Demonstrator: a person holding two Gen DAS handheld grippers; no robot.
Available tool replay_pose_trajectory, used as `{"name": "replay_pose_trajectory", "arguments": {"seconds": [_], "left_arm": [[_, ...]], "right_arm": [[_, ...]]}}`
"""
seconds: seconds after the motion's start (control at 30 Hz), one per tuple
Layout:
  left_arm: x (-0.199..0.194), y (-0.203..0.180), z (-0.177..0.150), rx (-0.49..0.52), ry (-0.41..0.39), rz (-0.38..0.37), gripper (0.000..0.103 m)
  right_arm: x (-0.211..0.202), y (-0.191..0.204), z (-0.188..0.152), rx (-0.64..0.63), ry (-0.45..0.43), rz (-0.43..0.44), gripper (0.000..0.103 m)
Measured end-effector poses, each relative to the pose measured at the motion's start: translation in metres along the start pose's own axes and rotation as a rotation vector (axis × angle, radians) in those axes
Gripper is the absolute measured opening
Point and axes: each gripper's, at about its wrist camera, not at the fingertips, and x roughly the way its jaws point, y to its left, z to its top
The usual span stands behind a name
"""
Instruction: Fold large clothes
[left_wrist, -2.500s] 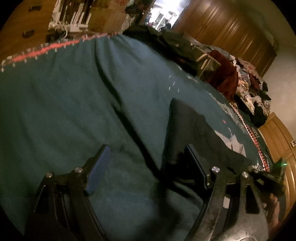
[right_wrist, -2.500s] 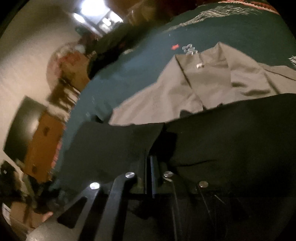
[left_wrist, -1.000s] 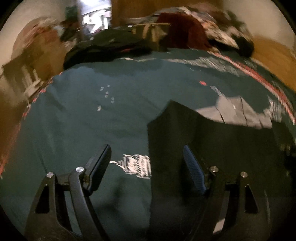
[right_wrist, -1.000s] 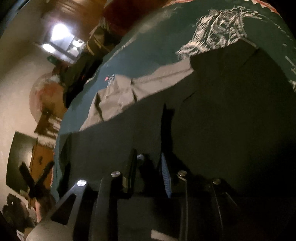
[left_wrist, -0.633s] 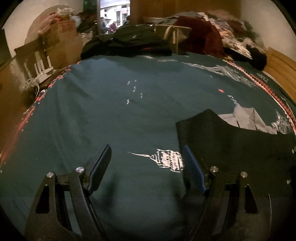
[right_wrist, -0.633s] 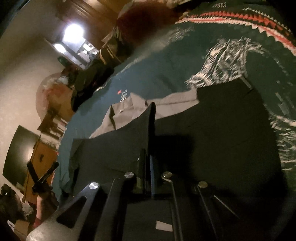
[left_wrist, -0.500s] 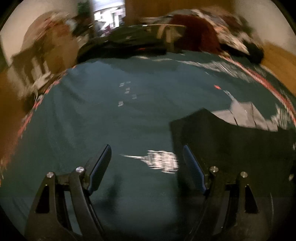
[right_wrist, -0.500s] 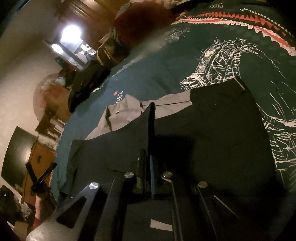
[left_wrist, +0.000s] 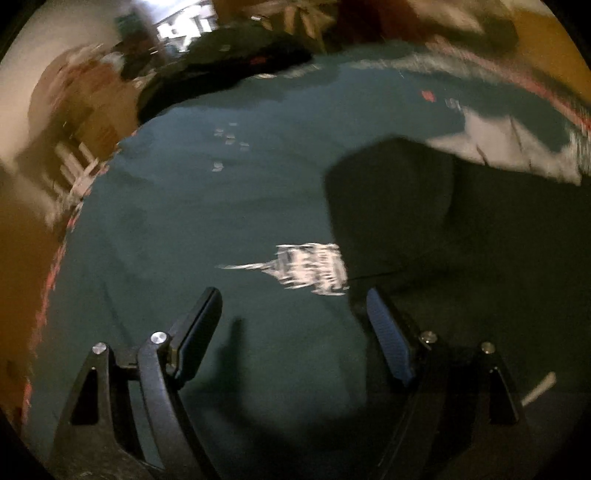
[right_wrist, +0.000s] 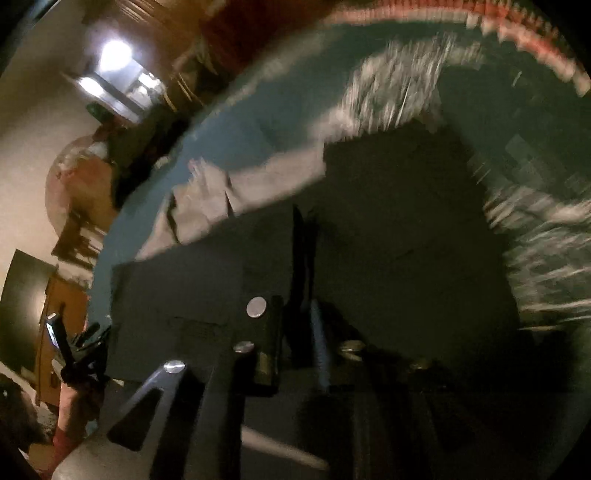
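Observation:
A large dark garment (left_wrist: 461, 229) lies spread on the teal bedspread (left_wrist: 221, 206), with its grey lining or a grey part (left_wrist: 506, 144) showing at its far edge. My left gripper (left_wrist: 295, 317) is open and empty, just left of the garment's near corner. In the right wrist view my right gripper (right_wrist: 295, 325) has its jaws a narrow gap apart over the dark garment (right_wrist: 399, 236); a thin fold of cloth stands between them. The grey part (right_wrist: 236, 192) shows beyond. Both views are blurred.
A pile of dark clothes (left_wrist: 229, 62) and other laundry lie at the far side of the bed. A white printed pattern (left_wrist: 306, 266) is on the bedspread. The red-trimmed bed edge (left_wrist: 51, 273) is at left. The left gripper also shows in the right wrist view (right_wrist: 70, 354).
The right gripper's jaws, pressed shut on a fold half a second ago, now stand slightly apart. The left gripper stays open and has shifted a little beside the garment's corner.

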Motion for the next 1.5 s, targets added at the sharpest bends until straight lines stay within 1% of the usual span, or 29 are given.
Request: {"name": "replay_pose_trajectory", "arguments": {"seconds": [0.03,0.07,0.1,0.17,0.23,0.3,0.37,0.5,0.53,0.6,0.63,0.7,0.73,0.77,0.83,0.87,0.93,0.97,1.0,1.07,1.1,1.17,1.23,1.27,1.3,1.33,1.4,1.43,1.5], "left_arm": [[-0.005,0.008,-0.004,-0.032,-0.007,-0.001,0.079],[-0.009,0.016,-0.008,-0.064,-0.014,-0.007,0.079],[-0.012,0.021,-0.013,-0.089,-0.020,-0.013,0.079],[-0.016,0.024,-0.020,-0.113,-0.026,-0.015,0.079],[-0.020,0.018,-0.023,-0.110,-0.037,-0.037,0.079],[-0.024,0.008,-0.024,-0.088,-0.044,-0.056,0.079],[-0.028,-0.003,-0.025,-0.059,-0.048,-0.086,0.079],[-0.030,-0.022,-0.017,0.009,-0.058,-0.108,0.080],[-0.029,-0.027,-0.018,0.034,-0.049,-0.087,0.080],[-0.006,-0.034,-0.024,0.112,0.036,0.050,0.080],[0.003,-0.030,-0.028,0.110,0.072,0.058,0.082],[0.008,-0.012,-0.032,0.045,0.093,0.012,0.084],[0.007,-0.007,-0.030,0.033,0.092,0.012,0.085],[0.003,-0.004,-0.028,0.024,0.082,0.007,0.083],[-0.012,-0.002,-0.019,0.006,0.025,-0.017,0.082],[-0.020,-0.002,-0.011,-0.004,-0.014,-0.047,0.082],[-0.028,-0.005,0.005,-0.014,-0.075,-0.075,0.083],[-0.029,-0.009,0.018,-0.013,-0.111,-0.081,0.083],[-0.024,-0.011,0.027,-0.009,-0.127,-0.078,0.083],[-0.010,-0.022,0.045,0.006,-0.136,-0.068,0.083],[0.003,-0.029,0.055,0.027,-0.124,-0.058,0.083],[0.032,-0.040,0.065,0.076,-0.079,0.032,0.083],[0.072,-0.048,0.067,0.149,0.039,0.163,0.083],[0.093,-0.047,0.064,0.174,0.091,0.196,0.084],[0.100,-0.039,0.060,0.146,0.107,0.163,0.085],[0.100,-0.027,0.060,0.090,0.112,0.129,0.085],[0.093,-0.010,0.056,0.064,0.118,0.174,0.085],[0.087,0.002,0.050,0.035,0.123,0.172,0.085],[0.071,0.027,0.032,-0.029,0.135,0.111,0.085]], "right_arm": [[-0.016,-0.003,0.001,-0.003,-0.036,0.008,0.032],[-0.034,-0.008,0.004,-0.003,-0.073,0.006,0.033],[-0.054,-0.020,0.006,0.000,-0.114,-0.026,0.033],[-0.077,-0.037,0.009,-0.004,-0.157,-0.113,0.036],[-0.085,-0.047,0.008,0.003,-0.161,-0.156,0.036],[-0.085,-0.049,0.005,-0.005,-0.154,-0.158,0.035],[-0.074,-0.038,0.001,-0.049,-0.132,-0.148,0.034],[-0.033,0.002,-0.004,-0.151,-0.070,-0.078,0.035],[-0.021,0.013,-0.005,-0.179,-0.052,-0.063,0.034],[0.007,0.035,-0.010,-0.244,0.001,-0.037,0.034],[0.020,0.040,-0.013,-0.262,0.037,-0.036,0.034],[0.047,0.040,-0.022,-0.279,0.107,-0.083,0.032],[0.051,0.039,-0.025,-0.287,0.105,-0.092,0.030],[0.049,0.040,-0.025,-0.290,0.100,-0.091,0.030],[0.043,0.041,-0.024,-0.294,0.104,-0.097,0.030],[0.040,0.042,-0.024,-0.296,0.099,-0.098,0.033],[0.030,0.044,-0.022,-0.294,0.070,-0.078,0.034],[0.026,0.046,-0.020,-0.292,0.053,-0.070,0.034],[0.023,0.048,-0.016,-0.291,0.037,-0.063,0.034],[0.022,0.053,-0.011,-0.285,0.022,-0.045,0.034],[0.023,0.057,-0.007,-0.285,0.020,-0.041,0.034],[0.031,0.065,0.000,-0.288,0.022,-0.041,0.034],[0.045,0.067,0.005,-0.282,0.036,-0.044,0.035],[0.053,0.065,0.006,-0.275,0.055,-0.048,0.038],[0.066,0.062,0.004,-0.269,0.089,-0.066,0.039],[0.074,0.058,0.001,-0.265,0.113,-0.077,0.038],[0.076,0.056,-0.002,-0.269,0.098,-0.076,0.037],[0.075,0.057,-0.002,-0.271,0.102,-0.082,0.037],[0.069,0.061,0.000,-0.273,0.104,-0.099,0.038]]}}
